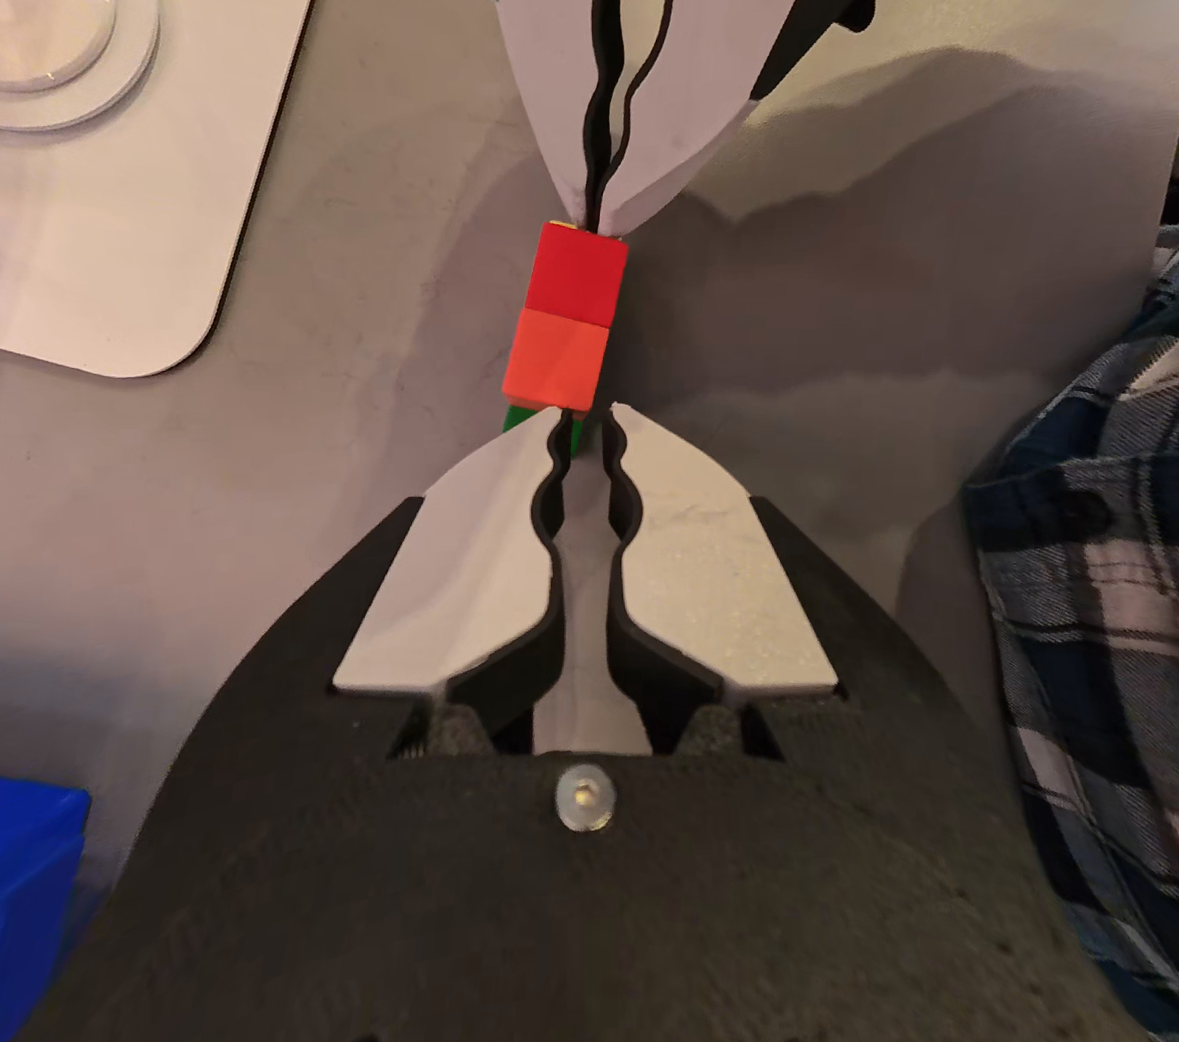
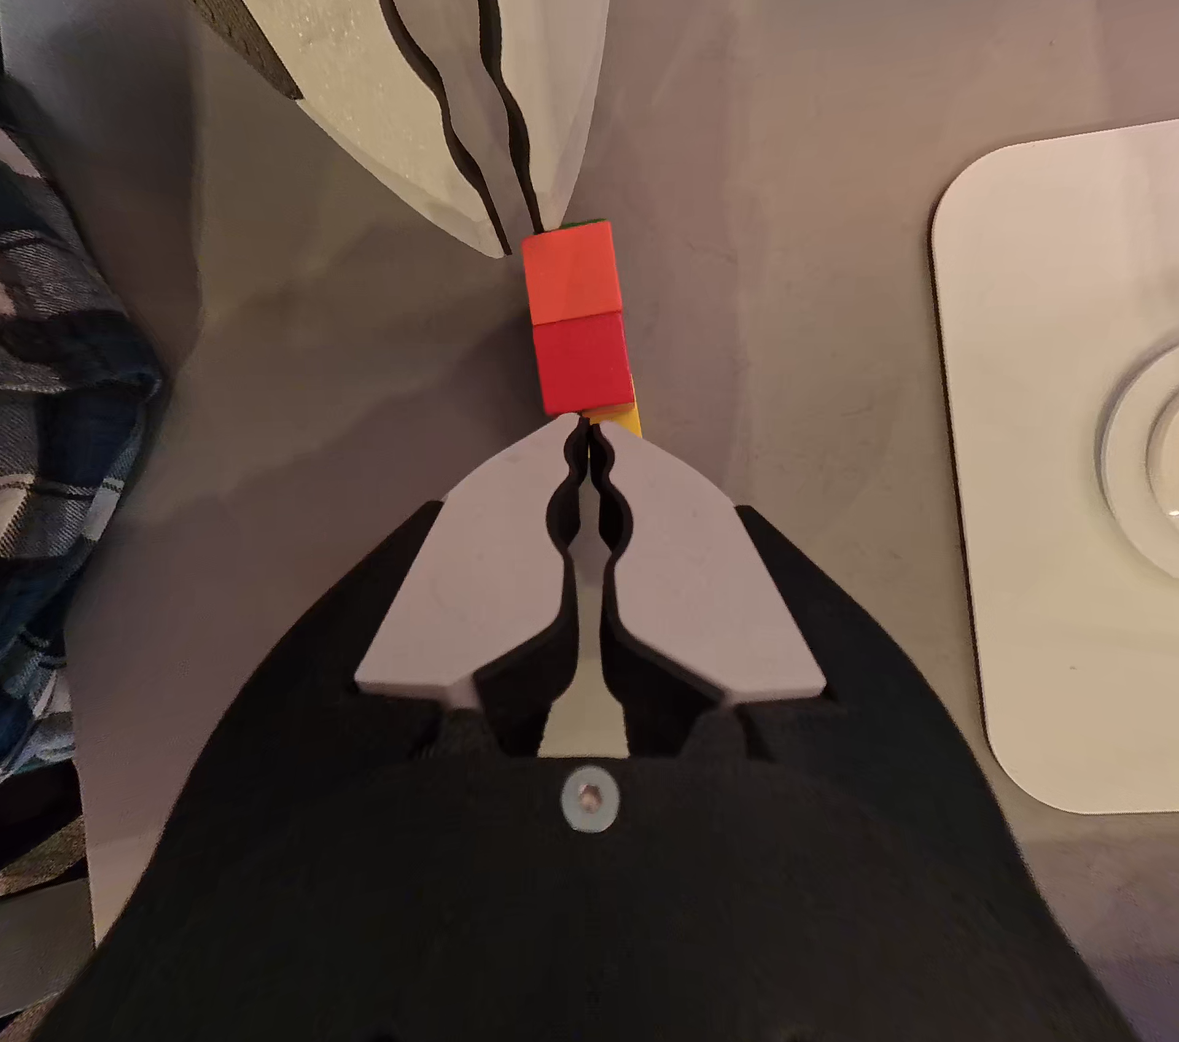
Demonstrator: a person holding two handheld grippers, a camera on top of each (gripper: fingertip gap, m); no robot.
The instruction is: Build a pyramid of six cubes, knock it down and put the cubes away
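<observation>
Two cubes fill the middle of the left wrist view – a red cube touching an orange cube on the grey tabletop, a green cube peeking out beneath; the left hand-held gripper has a narrow gap between its tips, nothing pinched. Facing it in the right wrist view, the right hand-held gripper is pressed together at the red cube's edge, a yellow cube just beside – a white board lies off to the side

Grey table under white mat, cubes
</observation>
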